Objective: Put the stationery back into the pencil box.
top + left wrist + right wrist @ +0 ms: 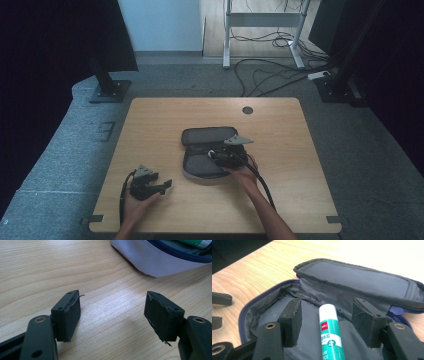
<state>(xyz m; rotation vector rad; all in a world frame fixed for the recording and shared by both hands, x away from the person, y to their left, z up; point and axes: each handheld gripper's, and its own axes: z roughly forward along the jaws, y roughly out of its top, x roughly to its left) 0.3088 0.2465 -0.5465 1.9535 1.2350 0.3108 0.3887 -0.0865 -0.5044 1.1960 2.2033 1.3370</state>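
Observation:
A grey pencil case (200, 167) with a blue zip lies open in the middle of the wooden table (280, 130), its lid (362, 280) folded back. Inside it lies a green and white glue stick (329, 332), cap pointing toward the lid. My right gripper (327, 312) reaches into the case with its jaws open on either side of the glue stick, and neither pad touches it. In the high view the right gripper (216, 155) hangs over the case's right half. My left gripper (164, 186) rests open near the front left of the table, with bare wood between its jaws (112, 306). The case's corner (160, 260) lies just beyond it.
A dark round grommet hole (247, 110) sits near the table's far edge. Behind the table, on the floor, are a white desk frame (227, 35), loose cables (270, 75) and black stands (107, 87) at both sides. Bare wood surrounds the case.

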